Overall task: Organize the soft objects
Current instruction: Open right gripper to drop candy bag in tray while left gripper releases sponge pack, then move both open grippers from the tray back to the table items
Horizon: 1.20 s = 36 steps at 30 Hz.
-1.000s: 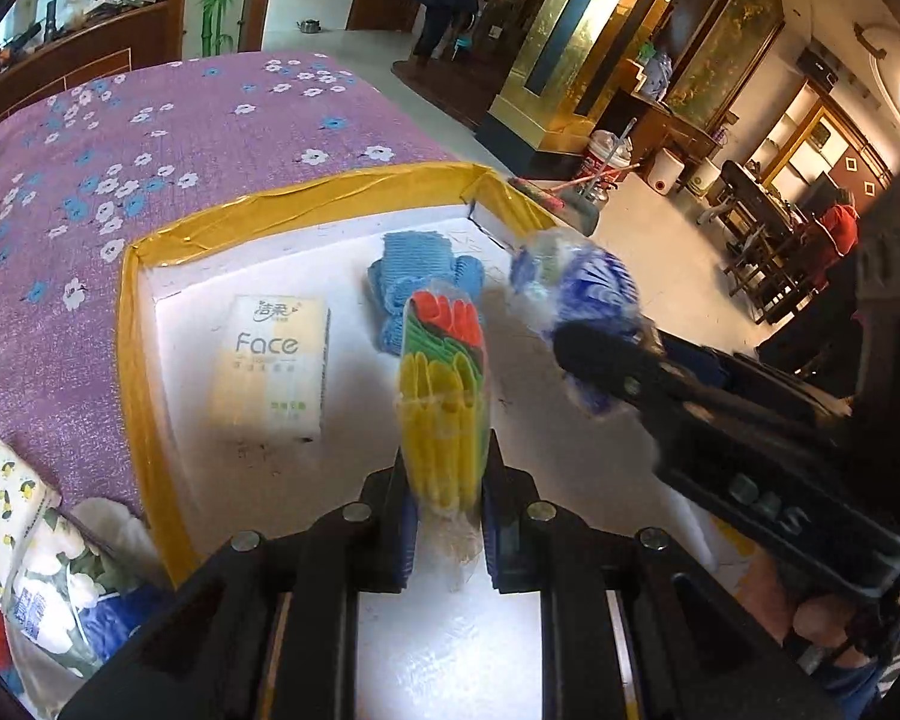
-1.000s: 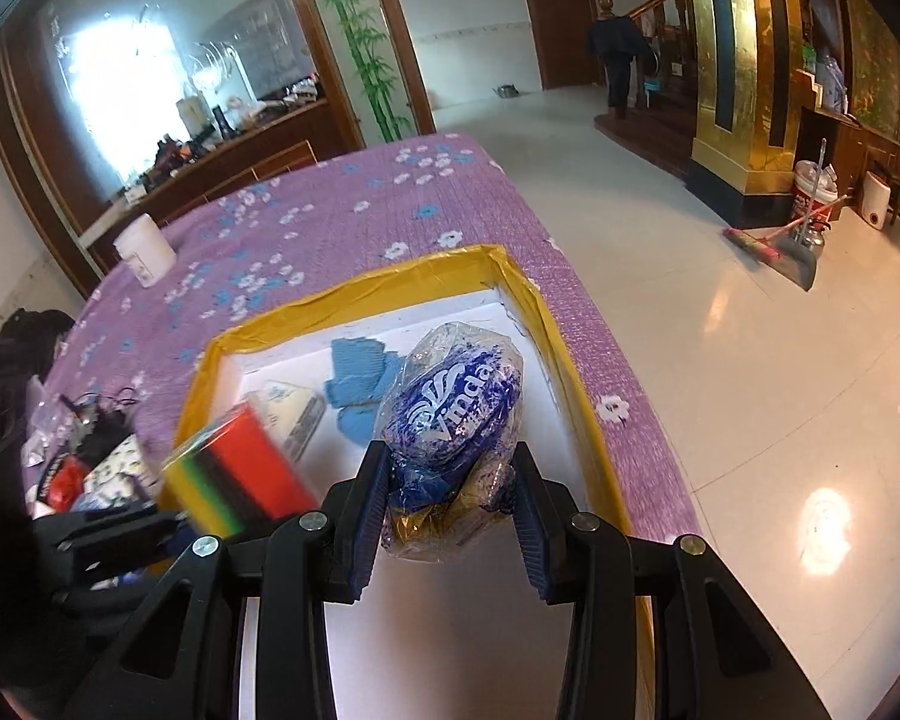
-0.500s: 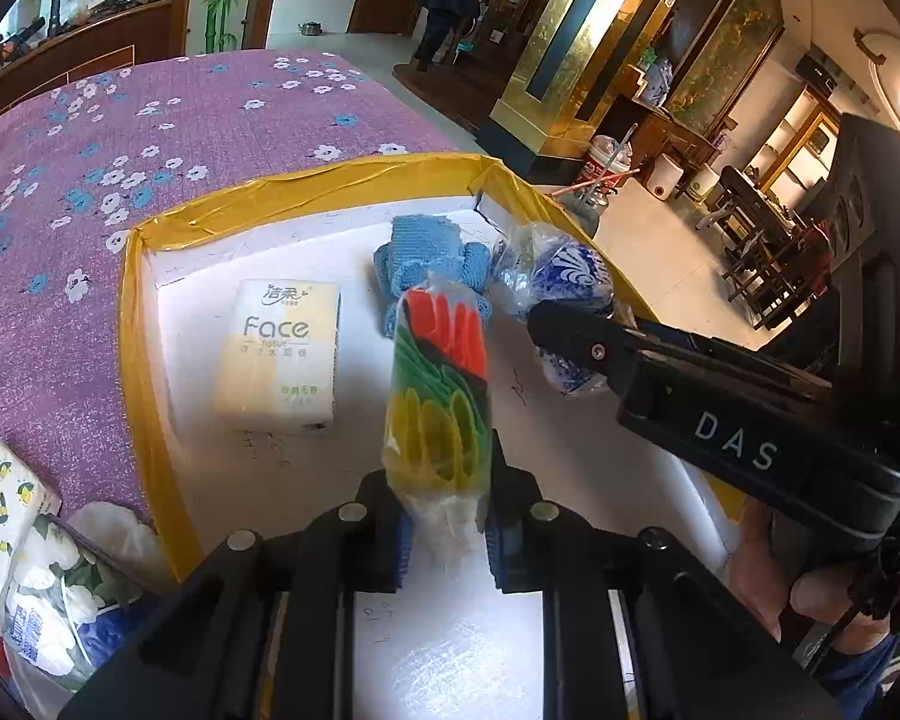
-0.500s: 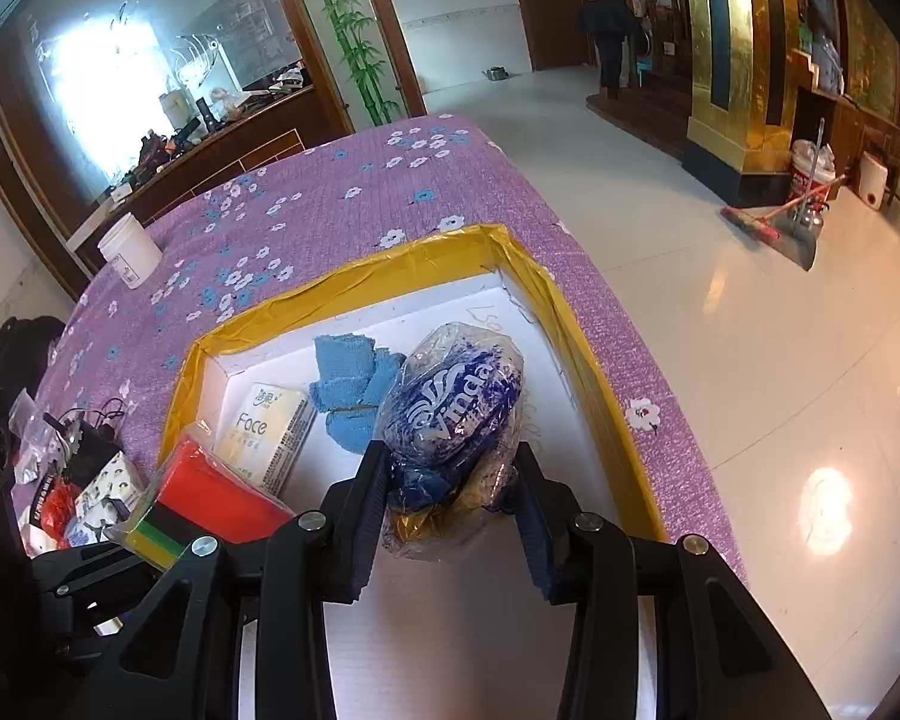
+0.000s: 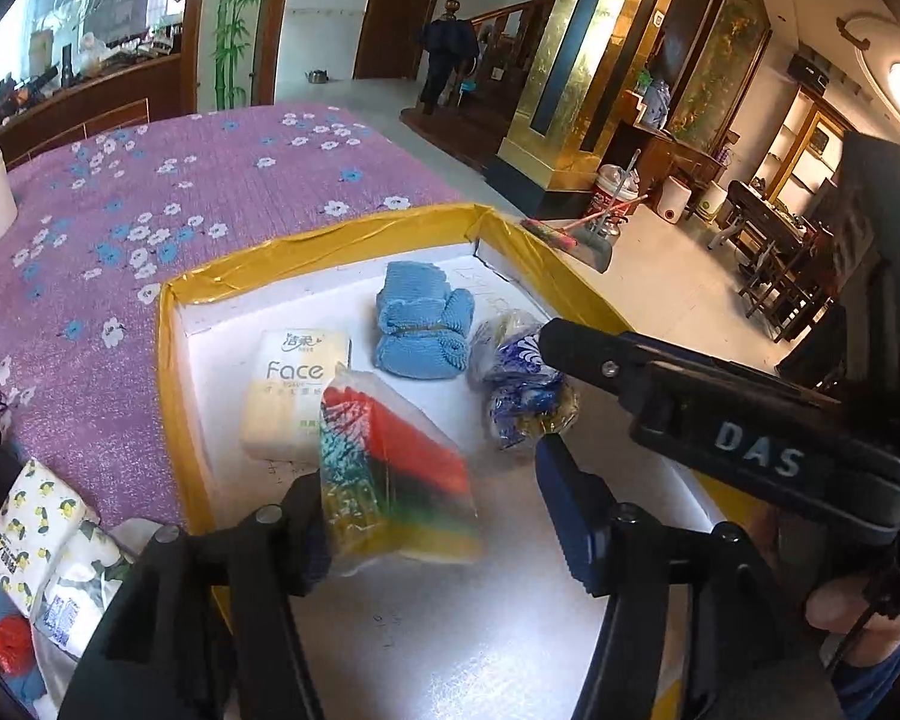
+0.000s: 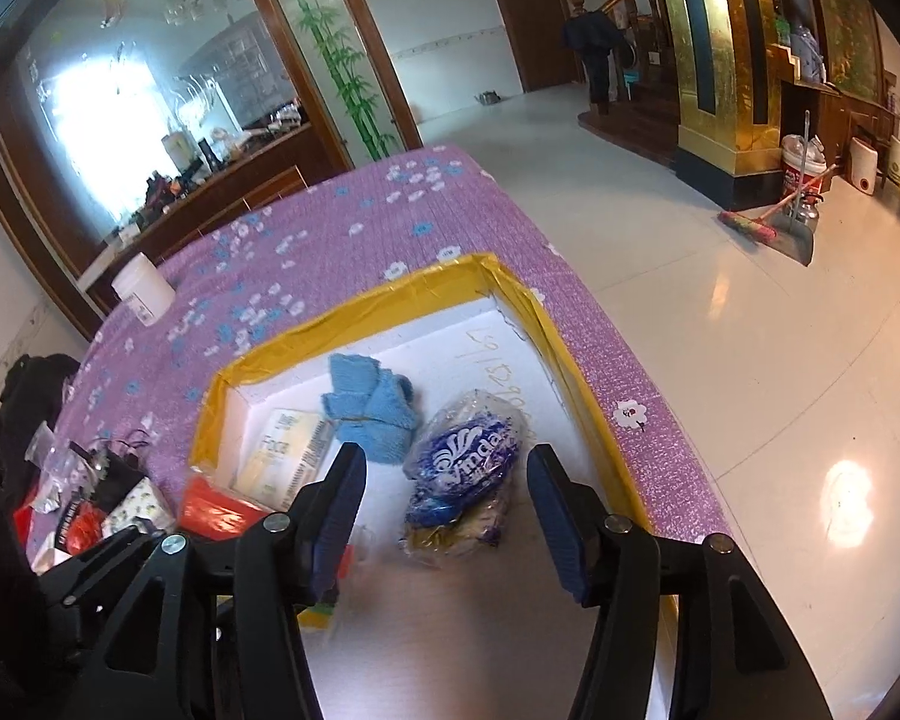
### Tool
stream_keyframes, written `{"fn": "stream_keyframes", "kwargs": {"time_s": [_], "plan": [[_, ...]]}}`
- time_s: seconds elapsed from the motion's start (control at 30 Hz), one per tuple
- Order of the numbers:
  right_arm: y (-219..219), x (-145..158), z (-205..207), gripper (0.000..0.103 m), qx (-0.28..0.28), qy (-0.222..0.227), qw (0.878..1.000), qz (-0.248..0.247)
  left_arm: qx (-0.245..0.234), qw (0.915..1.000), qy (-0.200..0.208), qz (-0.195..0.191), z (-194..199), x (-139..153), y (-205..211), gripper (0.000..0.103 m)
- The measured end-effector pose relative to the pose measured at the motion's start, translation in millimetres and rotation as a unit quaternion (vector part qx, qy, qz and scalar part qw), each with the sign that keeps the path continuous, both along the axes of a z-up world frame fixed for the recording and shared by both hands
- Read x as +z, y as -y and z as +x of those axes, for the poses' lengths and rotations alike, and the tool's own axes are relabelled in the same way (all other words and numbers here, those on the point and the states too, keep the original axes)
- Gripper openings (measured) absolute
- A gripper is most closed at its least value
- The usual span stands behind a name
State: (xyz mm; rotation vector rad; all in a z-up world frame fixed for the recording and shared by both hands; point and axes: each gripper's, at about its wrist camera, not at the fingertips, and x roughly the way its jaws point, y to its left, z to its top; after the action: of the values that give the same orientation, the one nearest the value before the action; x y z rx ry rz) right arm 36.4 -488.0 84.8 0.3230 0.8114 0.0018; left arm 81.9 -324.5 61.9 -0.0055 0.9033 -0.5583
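Both wrist cameras close, angled down, sharing the yellow-rimmed box [image 5: 324, 246]

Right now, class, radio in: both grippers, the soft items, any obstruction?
Left gripper and right gripper: jaws opening. Striped sponge pack and blue tissue bag dropped in yellow-rimmed box. Nothing in the way.

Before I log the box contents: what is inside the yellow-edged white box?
Inside the box: a Face tissue pack, blue cloth, a blue-printed bag and a bag of coloured sponges, which covers part of the tissue pack.
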Motion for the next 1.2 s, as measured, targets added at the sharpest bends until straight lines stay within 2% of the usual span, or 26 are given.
{"fn": "stream_keyframes", "kwargs": {"time_s": [0.07, 0.13, 0.2, 0.37, 0.57, 0.63, 0.7, 0.9, 1.2], "plan": [[0, 7, -8, 0.063, -0.005, 0.013, 1.0, 0.002, 0.004, 0.9999, 0.014, 0.003, -2, 3, 1, 0.062], [3, 14, -19, 0.066, -0.015, 0.029, 0.999, 0.004, 0.007, 0.9996, 0.028, 0.001, -5, 8, -1, 0.071], [3, 20, -31, 0.068, -0.025, 0.044, 0.999, 0.007, 0.012, 0.999, 0.044, -0.004, -8, 14, -3, 0.074], [3, 31, -62, 0.071, -0.04, 0.075, 0.996, 0.019, 0.017, 0.9965, 0.081, -0.004, -16, 25, -4, 0.078], [1, 39, -90, 0.074, -0.041, 0.091, 0.995, 0.027, 0.013, 0.9931, 0.116, 0.011, -28, 37, -1, 0.079], [4, 44, -98, 0.074, -0.046, 0.097, 0.994, 0.03, 0.01, 0.9913, 0.131, 0.012, -34, 44, 0, 0.084], [6, 50, -107, 0.074, -0.051, 0.106, 0.993, 0.029, 0.009, 0.9906, 0.136, 0.012, -40, 49, 0, 0.088], [11, 62, -128, 0.079, -0.061, 0.126, 0.99, 0.036, 0.002, 0.9903, 0.137, 0.024, -57, 62, -3, 0.088], [-1, 48, -129, 0.079, -0.044, 0.105, 0.992, 0.051, -0.015, 0.99, 0.136, 0.034, -91, 64, -26, 0.089]]}}
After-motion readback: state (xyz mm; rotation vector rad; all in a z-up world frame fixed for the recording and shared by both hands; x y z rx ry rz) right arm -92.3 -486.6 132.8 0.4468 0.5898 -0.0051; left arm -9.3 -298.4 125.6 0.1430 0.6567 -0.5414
